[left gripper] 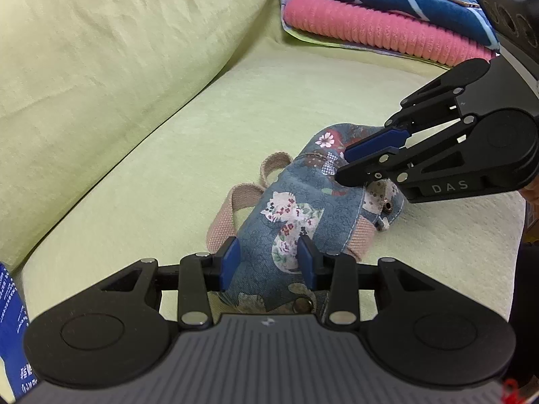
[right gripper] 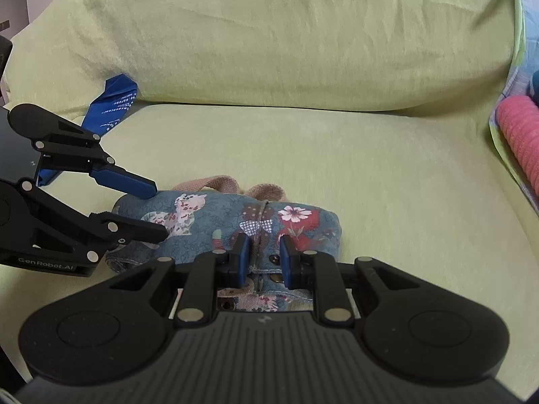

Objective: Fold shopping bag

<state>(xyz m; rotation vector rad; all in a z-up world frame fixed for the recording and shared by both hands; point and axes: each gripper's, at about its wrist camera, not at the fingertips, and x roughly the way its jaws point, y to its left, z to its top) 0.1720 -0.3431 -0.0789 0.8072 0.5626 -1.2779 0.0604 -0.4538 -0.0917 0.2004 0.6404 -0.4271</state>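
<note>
shopping bag (left gripper: 289, 215) lies mid sofa seat (left gripper: 235, 107), already a compact bundle, handles (left gripper: 229, 215) poking out toward the backrest. left tool (left gripper: 268, 262) half open astride one end, right tool (right gripper: 264, 256) narrowly open over the snap end, neither clamping. Looks like final tuck; next: pinch flap, close snap. Writing: "DAS", "GenRobot.AI"

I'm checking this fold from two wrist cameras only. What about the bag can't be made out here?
- Near edge of the shopping bag: left wrist view, hidden under the left gripper.
- Snap area: right wrist view, partly covered by the right gripper.
- Handles: mostly behind the bundle.
- Print on the blue packet: too small.
</note>
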